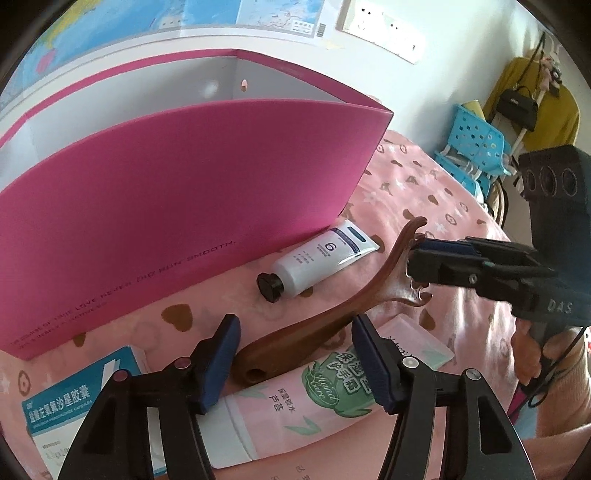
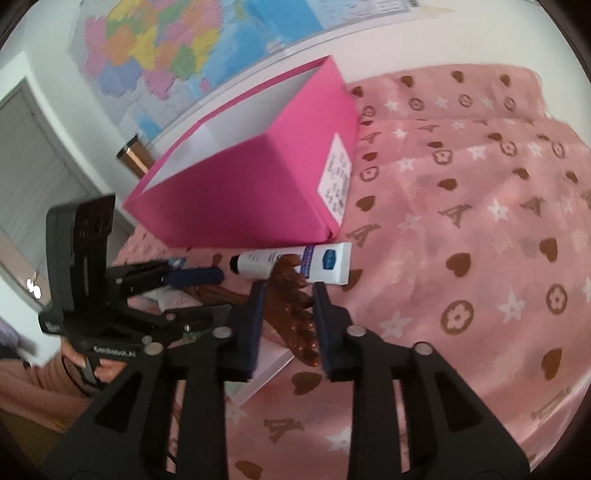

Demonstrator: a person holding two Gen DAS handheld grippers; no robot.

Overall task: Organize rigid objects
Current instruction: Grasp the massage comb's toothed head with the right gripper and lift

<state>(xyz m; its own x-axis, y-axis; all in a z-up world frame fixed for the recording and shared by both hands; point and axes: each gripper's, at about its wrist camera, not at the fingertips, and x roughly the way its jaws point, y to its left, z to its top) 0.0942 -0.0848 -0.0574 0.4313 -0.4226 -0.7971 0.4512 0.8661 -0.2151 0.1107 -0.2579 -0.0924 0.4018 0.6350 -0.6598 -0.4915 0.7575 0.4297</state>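
- Left wrist view: a pink cloth (image 1: 413, 192) printed with brown hearts and white stars covers the surface; a coloured map (image 1: 155, 22) hangs on the white wall behind, and blue perforated plastic baskets (image 1: 476, 144) stand at the far right.
- A tall open magenta cardboard box (image 1: 155, 206) with a white interior stands at the back left and fills much of this view.
- Just in front of the box lies a white squeeze tube with a black cap (image 1: 317, 262); a blue-and-white medicine carton (image 1: 70, 410) lies at the lower left, and a pale translucent flat case (image 1: 417, 343) lies at the right.
- The brown wooden comb with a curved handle (image 1: 306, 332) lies slanted, its handle end resting on a pink and green hand-cream tube (image 1: 295, 402).
- The left tool (image 1: 295, 365) hangs spread over the comb's handle, one pad on either side, neither pressing.
- The right tool (image 1: 421, 262) reaches in from the right at the comb's toothed end.
- Right wrist view: the same pink cloth (image 2: 461, 221) stretches away to the right, the map (image 2: 177, 48) above, the magenta box (image 2: 236, 192) bearing a white label.
- The comb's teeth (image 2: 295, 317) sit between the right tool's (image 2: 290, 325) pads with small gaps either side; a grip cannot be told.
- The white tube (image 2: 295, 262) lies just beyond; the left tool (image 2: 199, 277) shows at the left.
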